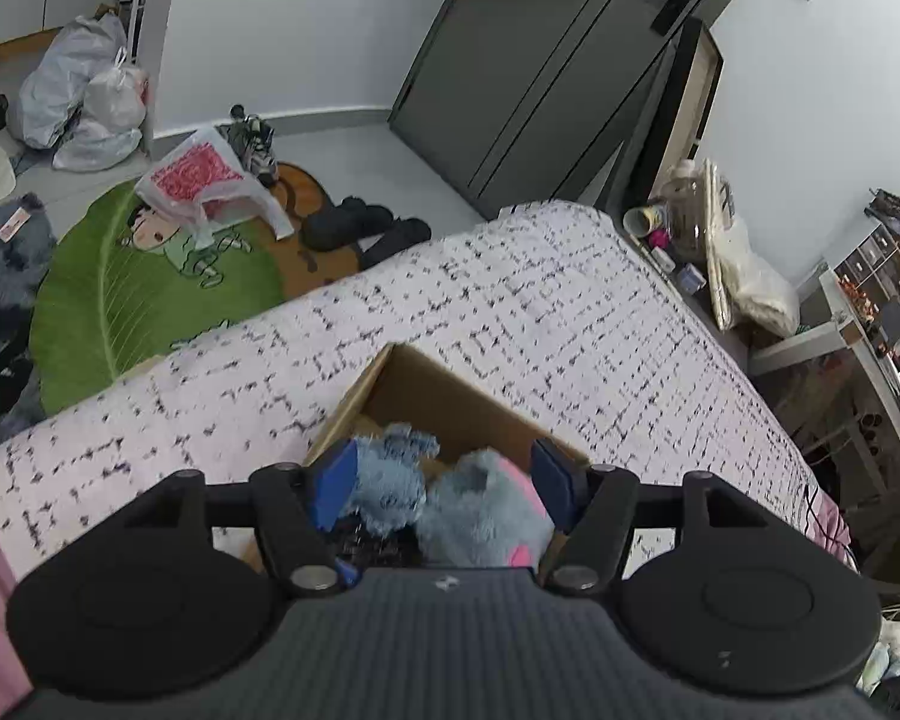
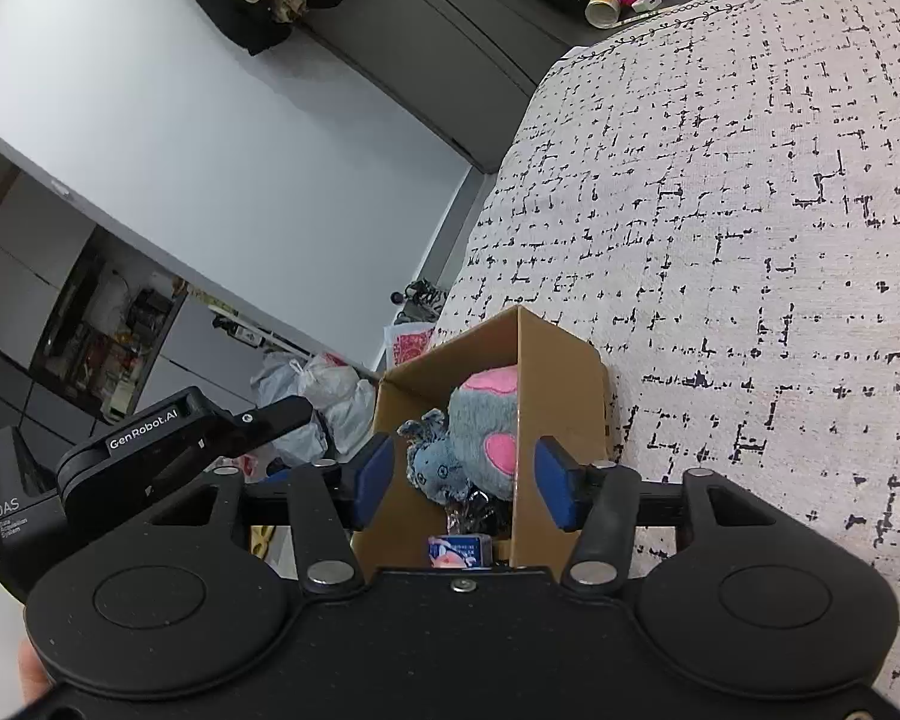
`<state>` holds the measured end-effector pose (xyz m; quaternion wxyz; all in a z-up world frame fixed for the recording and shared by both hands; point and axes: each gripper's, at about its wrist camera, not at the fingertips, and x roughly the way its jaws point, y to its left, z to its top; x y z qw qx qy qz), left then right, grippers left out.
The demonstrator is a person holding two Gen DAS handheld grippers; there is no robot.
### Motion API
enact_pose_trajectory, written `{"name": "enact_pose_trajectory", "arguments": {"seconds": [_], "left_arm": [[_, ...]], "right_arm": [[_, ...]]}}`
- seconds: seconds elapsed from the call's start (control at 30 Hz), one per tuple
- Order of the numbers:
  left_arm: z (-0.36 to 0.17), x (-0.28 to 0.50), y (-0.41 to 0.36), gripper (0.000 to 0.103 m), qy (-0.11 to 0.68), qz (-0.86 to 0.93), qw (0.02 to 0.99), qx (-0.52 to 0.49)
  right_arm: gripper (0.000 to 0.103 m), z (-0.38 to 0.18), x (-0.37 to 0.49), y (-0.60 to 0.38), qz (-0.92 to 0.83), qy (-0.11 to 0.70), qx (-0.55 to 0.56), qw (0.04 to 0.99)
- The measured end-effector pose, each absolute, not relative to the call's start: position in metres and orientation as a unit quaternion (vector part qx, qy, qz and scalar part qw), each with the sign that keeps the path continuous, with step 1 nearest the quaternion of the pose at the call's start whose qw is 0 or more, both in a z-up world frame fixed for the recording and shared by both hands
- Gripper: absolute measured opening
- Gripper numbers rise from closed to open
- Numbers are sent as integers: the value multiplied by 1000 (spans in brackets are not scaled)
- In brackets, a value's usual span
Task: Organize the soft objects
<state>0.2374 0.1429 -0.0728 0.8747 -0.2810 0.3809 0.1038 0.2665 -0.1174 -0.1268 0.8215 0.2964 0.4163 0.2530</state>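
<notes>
— Cardboard box [image 1: 432, 402] on the patterned bedspread [image 1: 510, 300]: what's in it?
— A blue-grey plush toy with pink patches [image 2: 486, 426], low in the box, at six o'clock in both wrist views.
— And the left gripper [image 1: 441, 483]?
— Hovering over the box, jaws spread wide, gripping nothing.
— The right gripper [image 2: 465, 480]?
— Released too, its blue pads [image 2: 555, 483] straddling the box's near wall. At ten o'clock, a green rug [image 1: 144, 300] on the floor.
</notes>
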Motion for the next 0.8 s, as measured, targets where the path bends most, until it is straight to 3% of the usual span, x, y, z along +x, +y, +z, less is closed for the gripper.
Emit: {"name": "enact_pose_trajectory", "arguments": {"seconds": [0.07,0.17,0.37,0.8], "left_arm": [[-70,233,140,65,386,106,874,-276],[-63,223,135,74,388,111,876,-263],[-48,204,124,84,392,109,881,-242],[-28,161,98,89,430,95,875,-203]], "right_arm": [[66,-123,263,-118,253,419,287,823],[69,-115,256,-119,254,418,271,829],[81,-94,238,-127,251,409,244,843],[103,-45,201,-154,209,374,198,881]]}}
